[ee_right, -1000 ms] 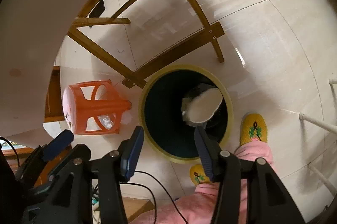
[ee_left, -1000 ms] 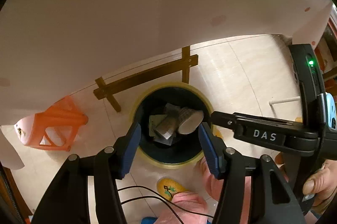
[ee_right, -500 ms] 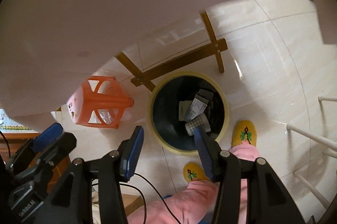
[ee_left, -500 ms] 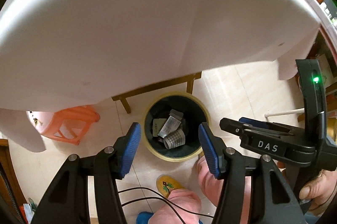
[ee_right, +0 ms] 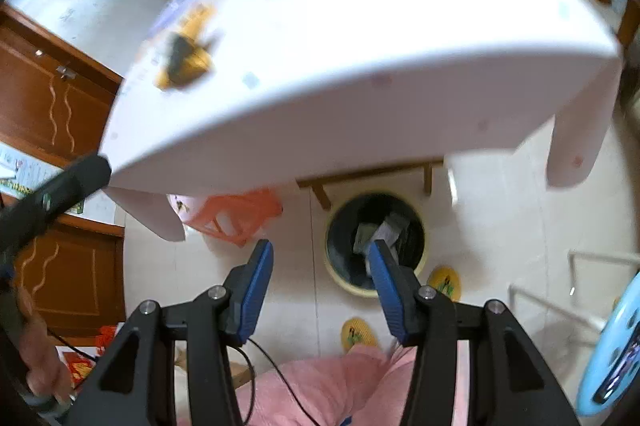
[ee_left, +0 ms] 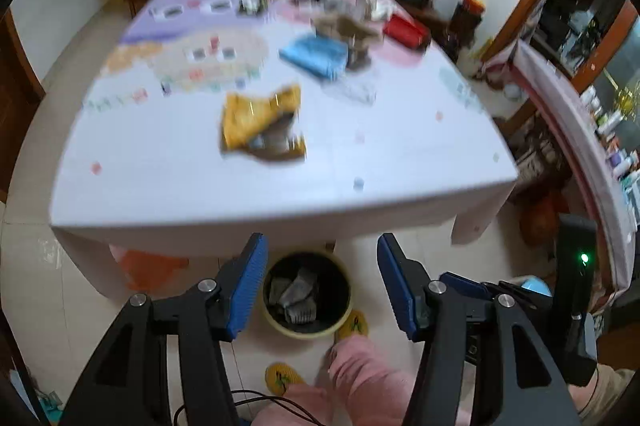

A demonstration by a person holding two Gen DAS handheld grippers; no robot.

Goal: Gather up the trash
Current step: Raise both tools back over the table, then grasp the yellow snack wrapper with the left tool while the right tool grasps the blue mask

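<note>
Both claws spread, nothing between the pads: left gripper [ee_left: 320, 282], right gripper [ee_right: 320, 280]. Yellow wrapper [ee_left: 260, 124] up on the table [ee_left: 400, 182], ahead of both, long axis unclear (too blurred); left looks nearer.

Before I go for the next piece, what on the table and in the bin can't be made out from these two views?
- Yellow wrapper: motion-blurred in both views; its print is unreadable.
- Items behind the blue packet: blurred, too small, left view.
- Bin contents: partly hidden by the right tool finger, right view.
- Orange stool: partly under the tablecloth.
</note>
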